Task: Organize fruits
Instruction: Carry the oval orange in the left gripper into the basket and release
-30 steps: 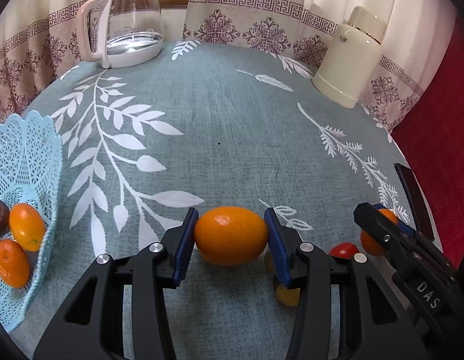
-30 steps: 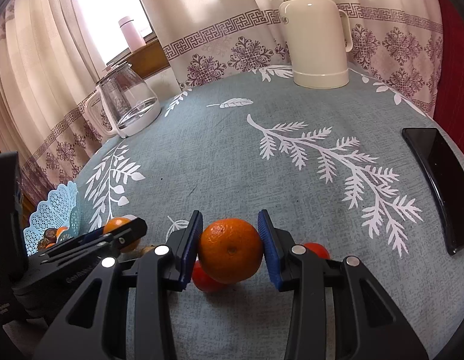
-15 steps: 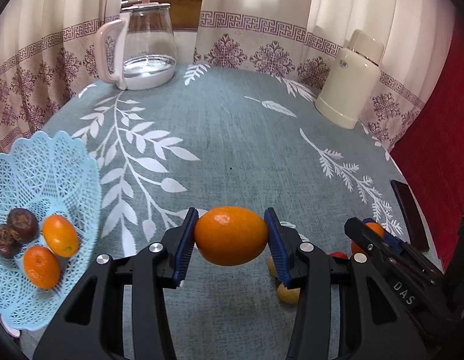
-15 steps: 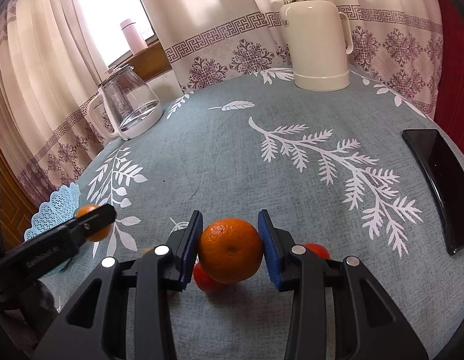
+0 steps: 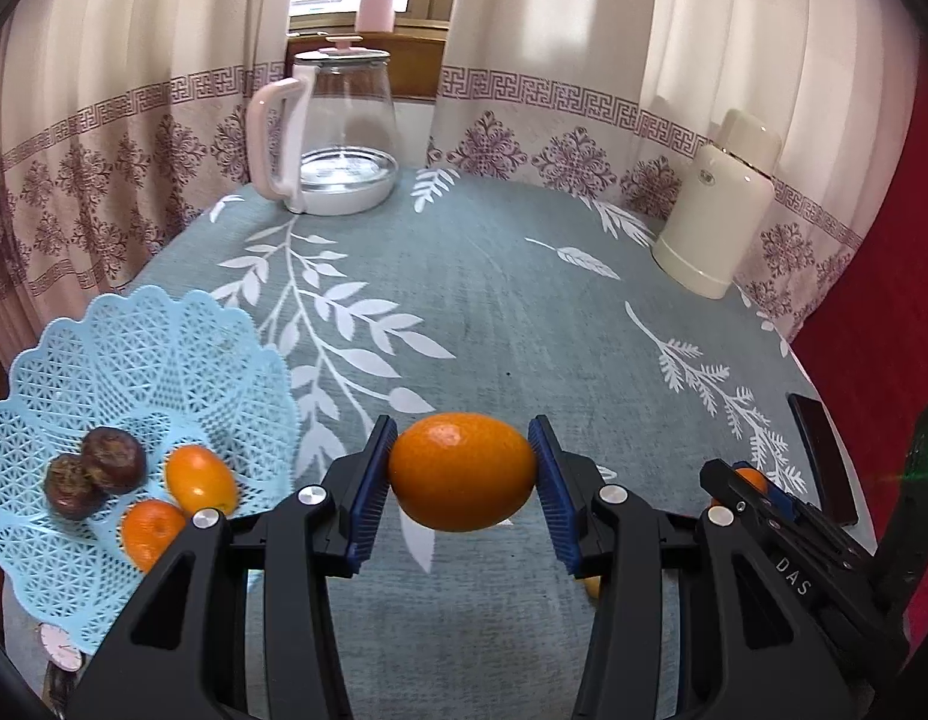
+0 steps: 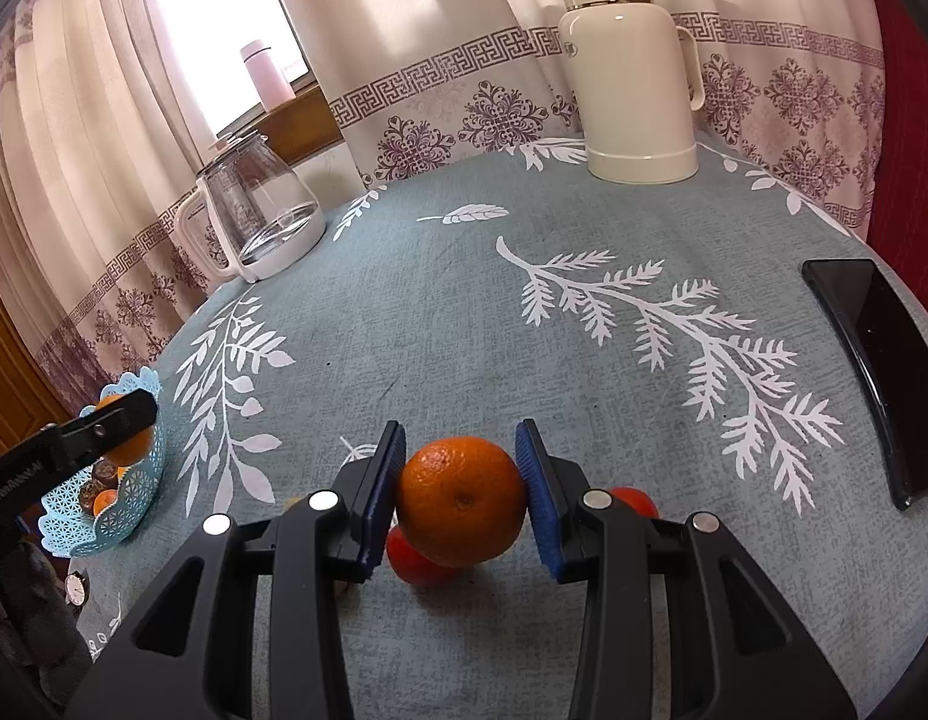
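An oval orange fruit (image 5: pixel 462 471) sits clamped lengthwise between the blue pads of the left gripper (image 5: pixel 462 480), its fingers closed onto the fruit's two ends and carrying it clear of the surface (image 5: pixel 493 312), near the blue lattice basket (image 5: pixel 134 372) that stands at the surface's left edge. The basket already holds two dark brown fruits (image 5: pixel 95 471) touching each other and two orange ones (image 5: pixel 200 480) beside them. From the right wrist view, the left gripper appears over the basket's rim. The right gripper (image 6: pixel 461 504) has its fingers closed on a round mandarin (image 6: pixel 461 501), held low, just above a red fruit (image 6: pixel 413 561) lying on the surface; another red fruit (image 6: pixel 634 501) peeks out behind the right finger. A small yellowish fruit (image 5: pixel 591 585) is half hidden under the left gripper. Farther off stand a glass kettle (image 5: pixel 338 132), a cream thermos (image 6: pixel 634 66) and a dark phone (image 6: pixel 871 372) near the right edge. The risk I see is in the release: the oval fruit is pinched only at its ends, so a tilt could let it pivot out, and a drop from height onto the sloped lattice wall may send it rolling against the fruits inside or over the low rim and off the surface's edge. The mandarin could likewise nudge the red fruit below it if lowered.
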`<state>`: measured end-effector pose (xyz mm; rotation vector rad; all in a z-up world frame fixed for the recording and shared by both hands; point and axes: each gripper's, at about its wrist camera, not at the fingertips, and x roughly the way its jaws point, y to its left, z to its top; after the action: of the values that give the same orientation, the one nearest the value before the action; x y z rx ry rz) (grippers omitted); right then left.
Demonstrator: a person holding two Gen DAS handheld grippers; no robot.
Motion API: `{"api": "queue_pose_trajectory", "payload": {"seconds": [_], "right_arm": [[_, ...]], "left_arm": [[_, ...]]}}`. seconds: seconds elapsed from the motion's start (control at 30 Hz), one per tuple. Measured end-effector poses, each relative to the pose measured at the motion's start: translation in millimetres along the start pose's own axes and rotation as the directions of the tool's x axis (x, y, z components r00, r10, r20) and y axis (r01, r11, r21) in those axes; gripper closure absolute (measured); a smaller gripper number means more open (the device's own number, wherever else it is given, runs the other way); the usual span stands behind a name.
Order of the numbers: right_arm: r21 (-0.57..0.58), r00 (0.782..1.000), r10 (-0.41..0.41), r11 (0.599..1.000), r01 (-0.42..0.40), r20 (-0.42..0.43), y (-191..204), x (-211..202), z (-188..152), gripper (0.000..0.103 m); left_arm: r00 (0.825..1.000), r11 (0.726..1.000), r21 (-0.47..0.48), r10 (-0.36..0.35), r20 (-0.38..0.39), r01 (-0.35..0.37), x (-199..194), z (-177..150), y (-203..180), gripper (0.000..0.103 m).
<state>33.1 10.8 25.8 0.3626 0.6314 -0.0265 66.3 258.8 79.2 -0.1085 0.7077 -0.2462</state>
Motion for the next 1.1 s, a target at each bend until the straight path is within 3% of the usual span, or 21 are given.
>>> {"api": "queue_pose_trajectory", "payload": {"seconds": [0.57, 1.1], "right_arm": [[-0.001, 1.0, 0.001, 1.0, -0.001, 0.003, 0.1, -1.6, 0.8, 0.064], [0.0, 1.0, 0.001, 1.0, -0.001, 0.003, 0.1, -2.4, 0.6, 0.064]], "left_arm": [[0.995, 0.996, -0.047, 0.083, 0.049, -0.081, -27.8, 0.2, 35.5, 0.056], [0.977, 0.973, -0.129, 0.202, 0.062, -0.193, -46.9, -3.0, 88.8, 0.056]]}}
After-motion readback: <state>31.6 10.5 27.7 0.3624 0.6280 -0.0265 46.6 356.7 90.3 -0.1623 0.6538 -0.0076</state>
